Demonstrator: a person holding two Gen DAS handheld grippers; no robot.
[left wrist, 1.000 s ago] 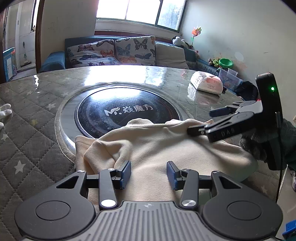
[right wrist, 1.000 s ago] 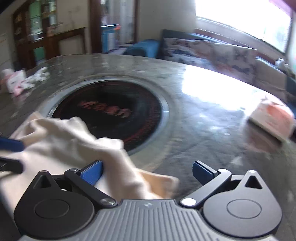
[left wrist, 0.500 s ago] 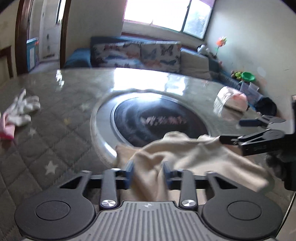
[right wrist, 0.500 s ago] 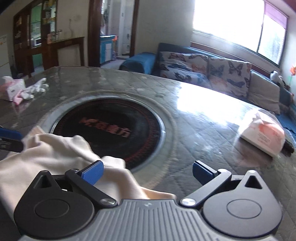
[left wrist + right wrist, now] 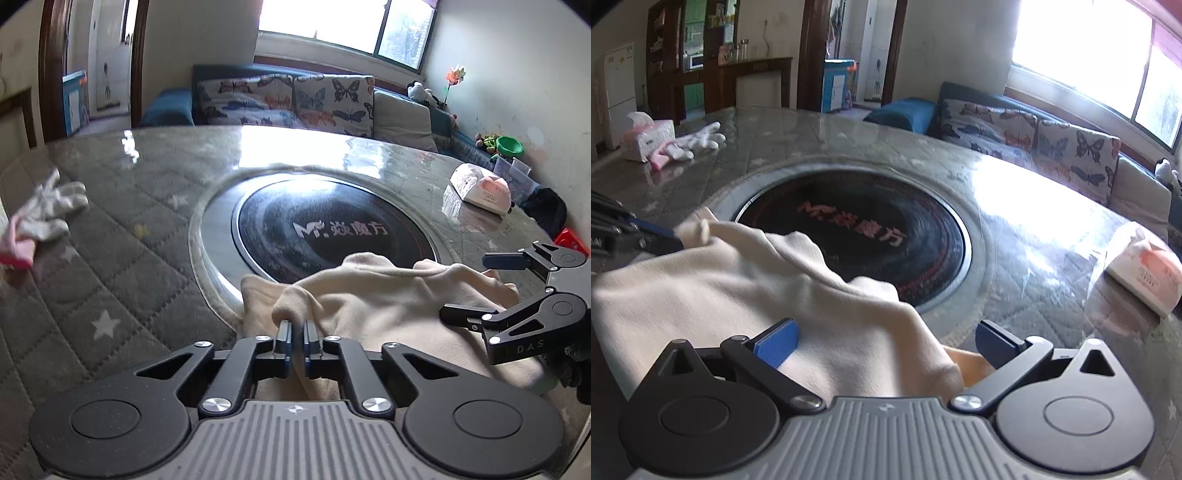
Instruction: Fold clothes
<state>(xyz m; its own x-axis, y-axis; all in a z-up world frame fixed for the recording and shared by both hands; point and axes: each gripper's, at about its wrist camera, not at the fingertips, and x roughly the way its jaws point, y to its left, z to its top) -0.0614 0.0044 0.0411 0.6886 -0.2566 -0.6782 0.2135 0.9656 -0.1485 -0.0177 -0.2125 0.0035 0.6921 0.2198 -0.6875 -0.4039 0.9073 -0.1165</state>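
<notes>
A cream garment (image 5: 388,295) lies crumpled at the near edge of the round table, partly over the black hotplate (image 5: 325,229). My left gripper (image 5: 297,328) is closing its jaws on a raised fold at the garment's left end, and the pads pinch the cloth. In the right wrist view the left gripper (image 5: 661,234) shows at the left edge, holding that corner of the garment (image 5: 738,288). My right gripper (image 5: 886,332) is open wide, with the garment's right end lying loose between its blue pads. It (image 5: 476,288) hovers over the cloth at the right.
The grey quilted table cover (image 5: 110,280) is under clear plastic. A white glove (image 5: 48,206) lies at the far left beside a tissue box (image 5: 646,138). A tissue pack (image 5: 1141,269) sits at the right. A butterfly-print sofa (image 5: 295,99) stands behind the table.
The left jaws went from apart over the cloth to pinched on a fold. The right gripper shifted further over the garment's right end and stayed open.
</notes>
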